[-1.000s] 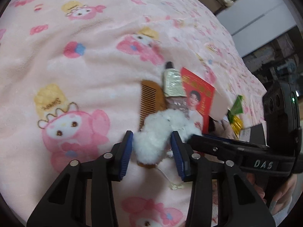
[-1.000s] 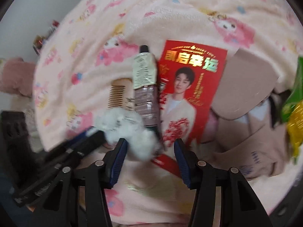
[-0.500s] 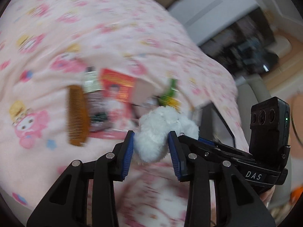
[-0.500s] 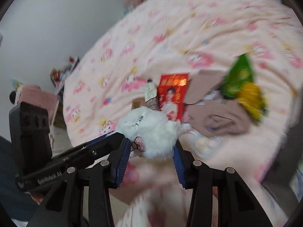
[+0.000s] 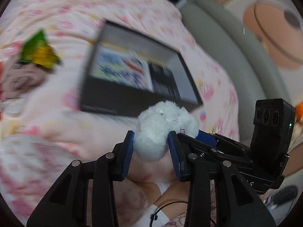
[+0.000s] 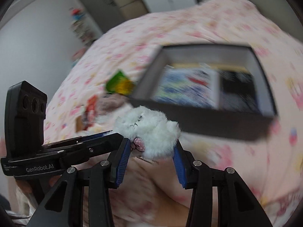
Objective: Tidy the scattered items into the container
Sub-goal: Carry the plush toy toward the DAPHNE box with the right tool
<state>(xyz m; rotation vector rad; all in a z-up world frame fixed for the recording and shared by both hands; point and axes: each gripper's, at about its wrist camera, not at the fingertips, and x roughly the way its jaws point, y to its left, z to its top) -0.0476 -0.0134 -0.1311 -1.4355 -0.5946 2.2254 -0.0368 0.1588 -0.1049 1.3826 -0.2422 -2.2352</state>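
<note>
Pink cartoon-print bedding [image 5: 56, 132] is filling both views. We are clamping our left gripper [image 5: 151, 152] and right gripper [image 6: 151, 152] together on the white plush toy [image 5: 162, 130], low centre of each frame. "GenRobot.AI" is showing on the left tool's body, lower left of the right view. Beyond, the dark box [image 6: 198, 121] is holding blurred printed packs; a green-yellow packet [image 5: 37, 51] is lying beside it.

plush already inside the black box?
No. The white plush is gripped between both grippers' fingers, in front of the black box and outside its near wall.
</note>
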